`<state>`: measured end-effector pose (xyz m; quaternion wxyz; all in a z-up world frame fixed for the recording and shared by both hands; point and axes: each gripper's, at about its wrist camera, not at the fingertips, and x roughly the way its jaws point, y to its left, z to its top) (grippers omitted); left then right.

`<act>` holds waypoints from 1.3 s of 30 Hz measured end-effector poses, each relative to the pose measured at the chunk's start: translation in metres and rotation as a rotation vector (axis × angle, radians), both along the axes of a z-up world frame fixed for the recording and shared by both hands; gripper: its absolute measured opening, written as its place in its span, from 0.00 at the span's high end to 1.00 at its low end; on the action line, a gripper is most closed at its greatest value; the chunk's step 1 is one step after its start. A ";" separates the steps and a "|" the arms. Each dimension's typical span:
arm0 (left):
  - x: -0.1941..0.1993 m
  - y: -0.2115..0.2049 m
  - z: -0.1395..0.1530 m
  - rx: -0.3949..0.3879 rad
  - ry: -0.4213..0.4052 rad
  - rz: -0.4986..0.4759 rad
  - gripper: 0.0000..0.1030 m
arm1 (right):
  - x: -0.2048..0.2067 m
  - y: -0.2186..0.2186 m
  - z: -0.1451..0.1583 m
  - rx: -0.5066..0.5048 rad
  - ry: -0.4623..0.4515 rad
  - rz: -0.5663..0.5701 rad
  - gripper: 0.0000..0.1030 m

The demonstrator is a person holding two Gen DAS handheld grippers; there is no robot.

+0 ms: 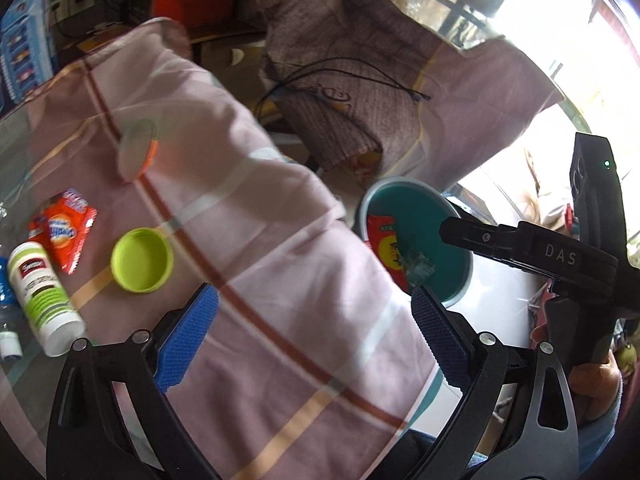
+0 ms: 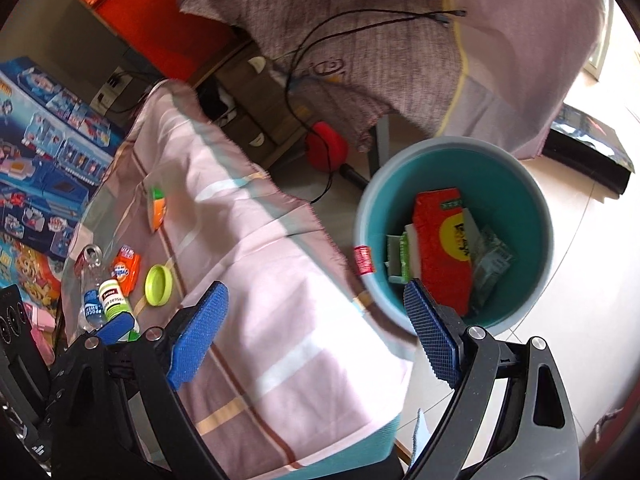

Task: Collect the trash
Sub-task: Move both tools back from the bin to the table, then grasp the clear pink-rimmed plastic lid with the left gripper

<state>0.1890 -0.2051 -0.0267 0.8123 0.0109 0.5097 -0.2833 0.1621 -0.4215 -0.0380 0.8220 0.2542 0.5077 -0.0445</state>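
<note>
My left gripper (image 1: pixel 316 332) is open and empty above the pink striped cloth (image 1: pixel 248 240). To its left lie a lime green lid (image 1: pixel 142 260), an orange sachet (image 1: pixel 64 232), a white and green bottle (image 1: pixel 44 300) and an orange-rimmed lid (image 1: pixel 136 156). My right gripper (image 2: pixel 316 332) is open and empty at the table edge, beside the teal bin (image 2: pixel 520 196) on the floor. The bin holds a red packet (image 2: pixel 440 248) and other wrappers. The same lime lid (image 2: pixel 159 285), sachet (image 2: pixel 127 268) and bottle (image 2: pixel 114 298) show at the left.
A clear plastic bottle (image 2: pixel 91 276) lies by the white bottle. A small red label (image 2: pixel 363 261) sits at the bin's rim. A brown cloth (image 1: pixel 340 80) with a black cord drapes behind the table. Blue toy boxes (image 2: pixel 40 152) stand at the left.
</note>
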 end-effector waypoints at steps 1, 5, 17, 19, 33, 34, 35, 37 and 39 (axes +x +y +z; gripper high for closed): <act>0.001 0.009 0.000 -0.001 0.000 0.014 0.05 | 0.002 0.006 0.001 -0.003 0.001 0.009 0.17; 0.003 0.044 0.003 -0.013 -0.003 0.064 0.05 | 0.014 0.037 0.004 -0.018 0.012 0.061 0.17; 0.010 0.161 0.008 -0.005 -0.022 0.233 0.05 | 0.045 0.123 0.005 -0.048 0.038 0.227 0.17; 0.008 0.178 0.004 0.002 -0.018 0.258 0.05 | 0.048 0.134 0.004 -0.048 0.035 0.253 0.17; -0.002 0.179 -0.043 0.044 0.048 0.218 0.08 | 0.044 0.163 -0.017 -0.096 0.096 0.345 0.17; -0.001 0.177 -0.045 0.042 0.053 0.211 0.14 | 0.044 0.162 -0.018 -0.093 0.099 0.341 0.17; -0.001 0.175 -0.047 0.044 0.057 0.204 0.19 | 0.043 0.160 -0.019 -0.090 0.103 0.335 0.17; 0.002 0.173 -0.051 0.054 0.058 0.195 0.23 | 0.043 0.157 -0.022 -0.083 0.111 0.328 0.17; 0.004 0.171 -0.055 0.063 0.063 0.196 0.25 | 0.043 0.154 -0.024 -0.076 0.116 0.323 0.17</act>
